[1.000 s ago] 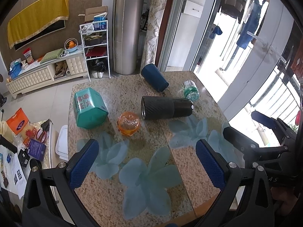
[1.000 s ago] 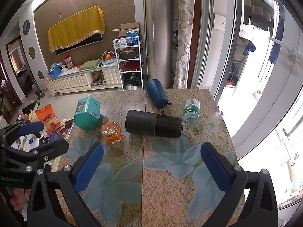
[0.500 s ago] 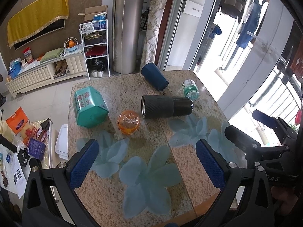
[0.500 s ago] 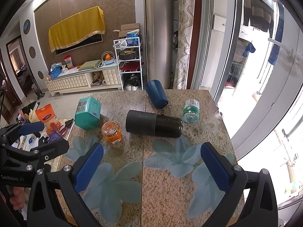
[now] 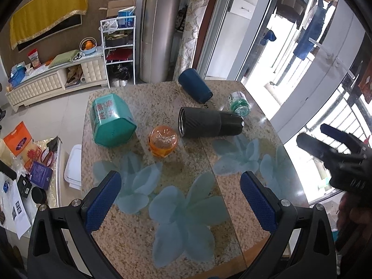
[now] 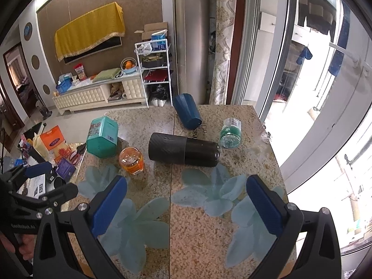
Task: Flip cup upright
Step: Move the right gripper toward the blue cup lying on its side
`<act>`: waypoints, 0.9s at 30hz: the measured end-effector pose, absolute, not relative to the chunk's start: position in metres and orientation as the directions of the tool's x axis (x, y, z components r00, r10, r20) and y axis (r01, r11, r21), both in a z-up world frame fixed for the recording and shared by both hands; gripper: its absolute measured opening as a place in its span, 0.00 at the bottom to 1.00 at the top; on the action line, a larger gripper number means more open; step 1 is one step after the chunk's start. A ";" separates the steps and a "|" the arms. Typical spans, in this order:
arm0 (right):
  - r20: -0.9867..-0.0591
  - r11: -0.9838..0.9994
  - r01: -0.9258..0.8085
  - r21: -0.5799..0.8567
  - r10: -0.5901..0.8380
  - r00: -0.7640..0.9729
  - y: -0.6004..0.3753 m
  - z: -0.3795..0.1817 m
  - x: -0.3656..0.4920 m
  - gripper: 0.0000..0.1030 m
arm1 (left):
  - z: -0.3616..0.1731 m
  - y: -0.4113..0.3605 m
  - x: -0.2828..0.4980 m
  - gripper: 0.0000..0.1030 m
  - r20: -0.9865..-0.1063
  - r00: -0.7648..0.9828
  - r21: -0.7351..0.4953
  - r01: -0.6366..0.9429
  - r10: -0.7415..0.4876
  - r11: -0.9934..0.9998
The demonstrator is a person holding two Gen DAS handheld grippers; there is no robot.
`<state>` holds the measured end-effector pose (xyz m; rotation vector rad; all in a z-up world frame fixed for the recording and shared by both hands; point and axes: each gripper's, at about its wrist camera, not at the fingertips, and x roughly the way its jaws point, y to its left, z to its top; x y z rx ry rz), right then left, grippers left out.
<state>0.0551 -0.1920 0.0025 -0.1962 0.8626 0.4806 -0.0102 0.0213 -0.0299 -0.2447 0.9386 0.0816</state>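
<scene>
A black cup (image 5: 209, 122) lies on its side in the middle of the stone table (image 5: 186, 209), its open mouth to the left; it also shows in the right wrist view (image 6: 183, 150). A dark blue cup (image 5: 194, 86) lies on its side behind it, also in the right wrist view (image 6: 186, 111). My left gripper (image 5: 181, 197) is open and empty, above the near part of the table. My right gripper (image 6: 184, 205) is open and empty, also short of the black cup. Each gripper shows at the edge of the other's view.
A teal box (image 5: 110, 119) lies at the left, an orange jar (image 5: 163, 141) stands beside the black cup, and a green bottle (image 5: 239, 102) lies at the right. The table's right edge faces a glass door (image 6: 302, 93). Clutter sits on the floor at the left (image 6: 53, 144).
The right gripper, seen in the left wrist view, has risen at the right edge. Both views have shifted only slightly; the objects have not moved.
</scene>
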 end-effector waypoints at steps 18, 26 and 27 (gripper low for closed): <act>-0.802 0.796 -0.605 -0.024 0.346 0.487 -0.142 0.011 0.141 1.00 | -0.055 0.050 0.016 1.00 -0.820 0.562 -0.297 -0.259 -0.107 0.919; -0.841 0.723 -0.690 -0.038 0.350 0.413 -0.097 -0.015 0.201 1.00 | -0.072 0.059 0.029 1.00 -0.844 0.530 -0.299 -0.340 -0.081 0.892; -0.846 0.714 -0.699 -0.041 0.347 0.405 -0.092 -0.018 0.206 1.00 | -0.074 0.060 0.029 1.00 -0.847 0.525 -0.301 -0.351 -0.080 0.887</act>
